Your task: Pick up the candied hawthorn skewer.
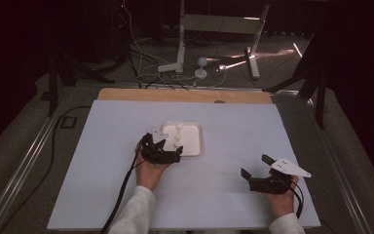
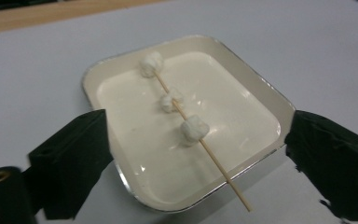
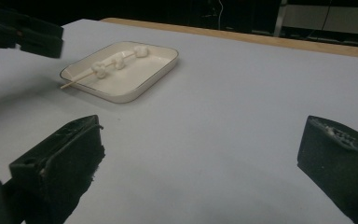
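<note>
A thin wooden skewer (image 2: 214, 161) with three white marshmallows (image 2: 195, 129) on it lies slantwise in a shallow white tray (image 2: 242, 107), and its bare end sticks out over the near rim. My left gripper (image 2: 196, 140) is open just in front of that rim, its jaws spread wide on either side of the skewer's end and touching nothing. In the high view my left gripper (image 1: 164, 146) sits at the tray's (image 1: 195, 146) near left corner. My right gripper (image 1: 256, 165) is open and empty over the bare mat at the right, far from the tray (image 3: 140, 79).
A pale blue mat (image 1: 224, 195) covers the table, with a wooden edge (image 1: 185, 95) along the far side. Beyond it are white stand legs (image 1: 180, 58) and cables (image 1: 141, 63) on the floor. A metal rail (image 1: 24, 161) runs along the left.
</note>
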Action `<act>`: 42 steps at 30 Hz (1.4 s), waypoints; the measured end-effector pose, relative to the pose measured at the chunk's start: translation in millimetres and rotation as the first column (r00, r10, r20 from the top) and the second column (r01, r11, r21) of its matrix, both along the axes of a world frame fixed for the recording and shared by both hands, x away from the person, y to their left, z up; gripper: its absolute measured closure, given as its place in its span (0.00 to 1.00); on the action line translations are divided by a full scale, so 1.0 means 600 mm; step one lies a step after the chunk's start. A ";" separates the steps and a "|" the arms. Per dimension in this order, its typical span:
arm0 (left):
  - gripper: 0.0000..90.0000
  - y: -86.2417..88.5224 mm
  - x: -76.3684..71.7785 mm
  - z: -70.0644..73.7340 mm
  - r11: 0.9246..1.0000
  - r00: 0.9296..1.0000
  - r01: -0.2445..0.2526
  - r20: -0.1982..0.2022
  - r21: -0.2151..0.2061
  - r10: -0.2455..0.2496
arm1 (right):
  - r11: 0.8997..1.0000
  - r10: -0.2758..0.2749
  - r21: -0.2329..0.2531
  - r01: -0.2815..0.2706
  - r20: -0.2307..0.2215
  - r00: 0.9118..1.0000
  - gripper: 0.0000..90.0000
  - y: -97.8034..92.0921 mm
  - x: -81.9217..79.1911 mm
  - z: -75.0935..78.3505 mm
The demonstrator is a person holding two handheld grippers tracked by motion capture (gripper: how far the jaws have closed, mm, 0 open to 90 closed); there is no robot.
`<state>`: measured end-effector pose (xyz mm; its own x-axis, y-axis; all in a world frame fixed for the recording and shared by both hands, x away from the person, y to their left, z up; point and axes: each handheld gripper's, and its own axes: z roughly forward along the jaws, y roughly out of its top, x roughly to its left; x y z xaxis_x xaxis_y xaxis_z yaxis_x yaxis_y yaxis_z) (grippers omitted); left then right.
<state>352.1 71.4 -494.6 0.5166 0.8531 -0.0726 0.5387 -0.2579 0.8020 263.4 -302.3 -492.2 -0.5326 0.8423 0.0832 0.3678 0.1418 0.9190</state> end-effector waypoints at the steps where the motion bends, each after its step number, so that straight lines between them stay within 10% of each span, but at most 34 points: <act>1: 0.18 -0.003 0.002 -0.003 1.000 1.000 0.008 -0.011 0.001 -0.008 | 1.000 0.000 0.000 0.000 0.001 1.000 0.00 0.000 0.000 0.000; 9: 0.51 -0.017 0.018 -0.032 0.998 0.992 0.011 -0.125 0.060 -0.004 | 1.000 -0.001 0.001 0.001 0.001 1.000 0.00 -0.001 0.000 0.000; 23: 0.98 -0.001 0.033 -0.034 0.995 0.982 -0.027 -0.183 0.094 0.044 | 1.000 0.003 0.000 -0.003 -0.003 1.000 0.00 -0.001 0.000 -0.001; 42: 1.00 0.014 0.017 -0.007 1.000 0.987 -0.006 -0.162 -0.004 0.005 | 1.000 0.003 -0.001 -0.003 -0.004 1.000 0.00 0.000 -0.001 -0.001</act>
